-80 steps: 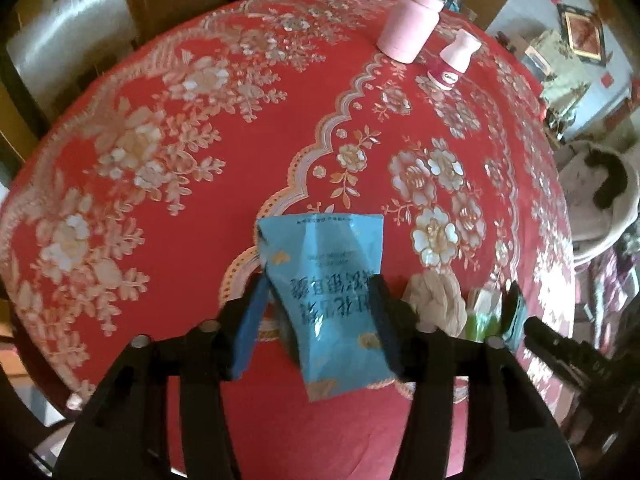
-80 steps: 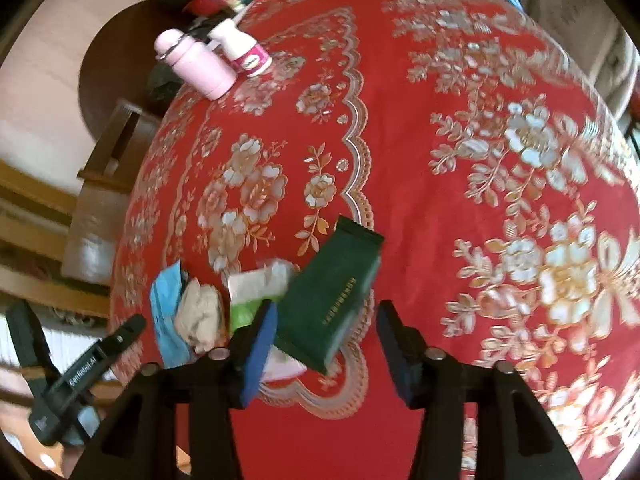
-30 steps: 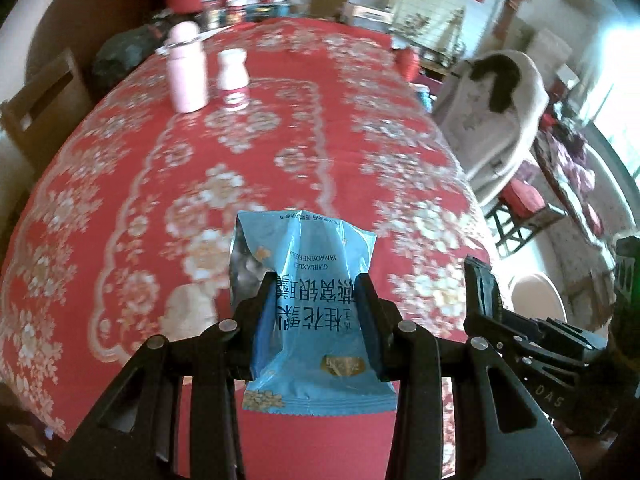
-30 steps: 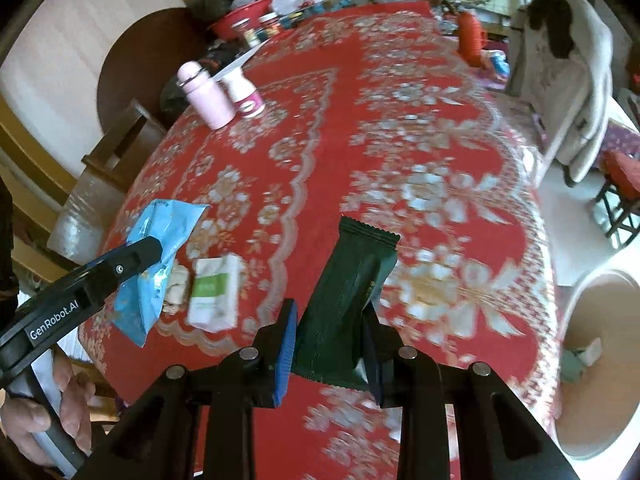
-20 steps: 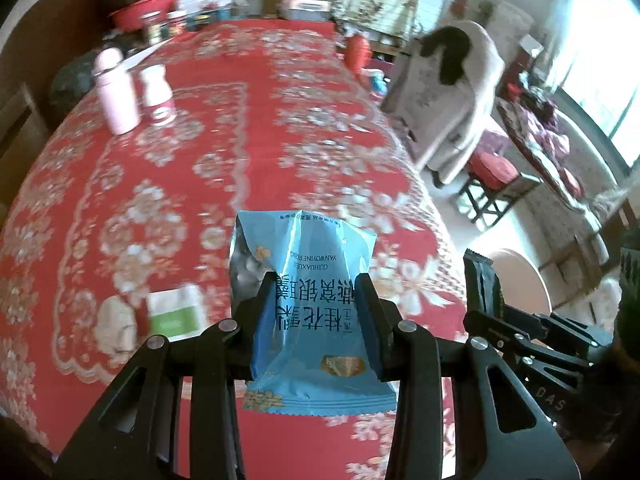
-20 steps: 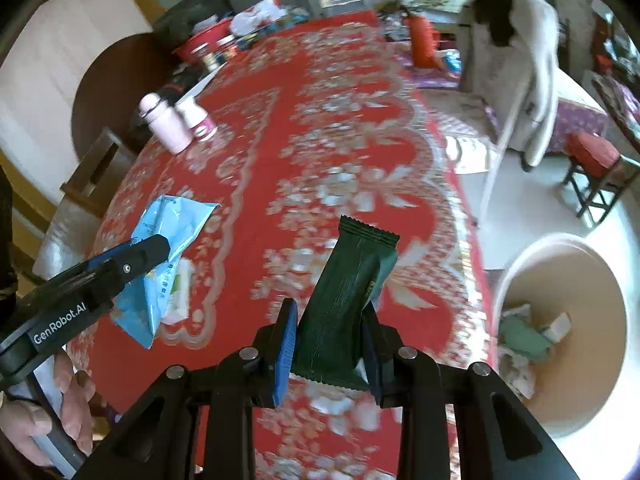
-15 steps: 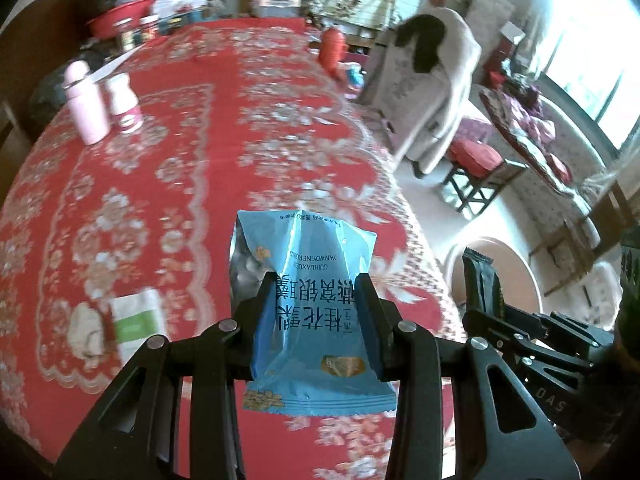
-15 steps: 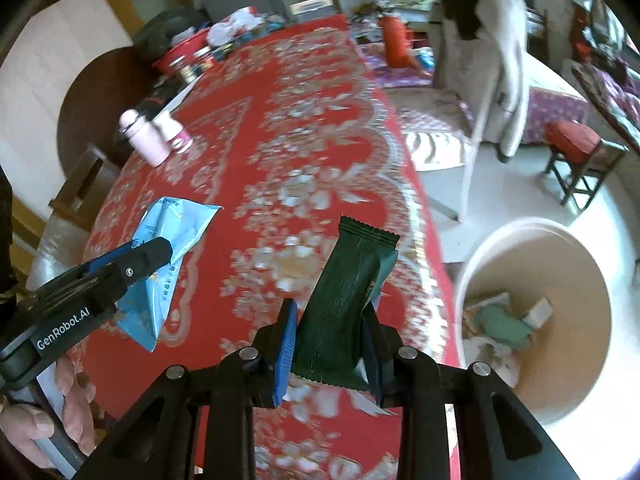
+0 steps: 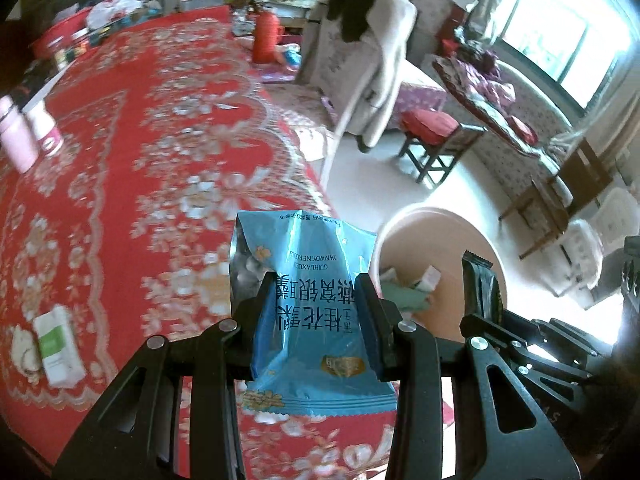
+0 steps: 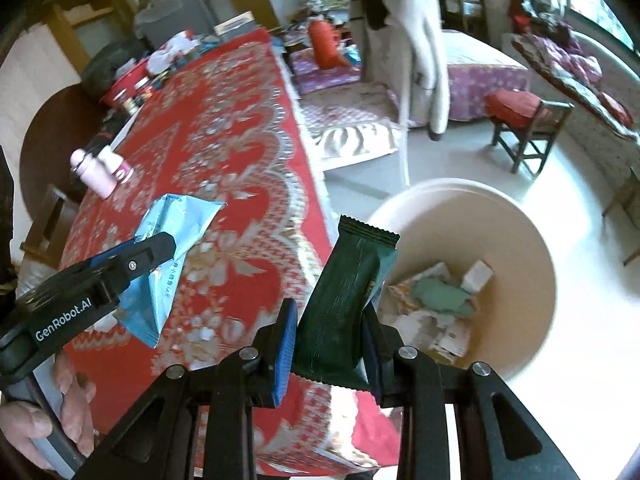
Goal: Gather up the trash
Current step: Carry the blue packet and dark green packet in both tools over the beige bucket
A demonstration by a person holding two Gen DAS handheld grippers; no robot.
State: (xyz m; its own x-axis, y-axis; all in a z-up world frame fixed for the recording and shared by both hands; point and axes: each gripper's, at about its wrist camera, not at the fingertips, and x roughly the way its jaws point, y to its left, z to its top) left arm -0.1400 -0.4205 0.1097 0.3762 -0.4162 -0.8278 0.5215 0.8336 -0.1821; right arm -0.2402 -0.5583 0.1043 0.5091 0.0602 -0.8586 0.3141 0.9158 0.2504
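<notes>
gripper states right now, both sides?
Left gripper: closed on the blue snack packet.
Right gripper: closed on the dark green wrapper.

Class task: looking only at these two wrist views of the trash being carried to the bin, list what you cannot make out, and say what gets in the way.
- Bin contents, left wrist view: partly hidden behind the blue packet and the right gripper.
- Dark green wrapper print, right wrist view: too small to read.
- Tablecloth pattern, left wrist view: blurred.
- Crumpled item beside the white and green packet, left wrist view: too blurred to identify.
</notes>
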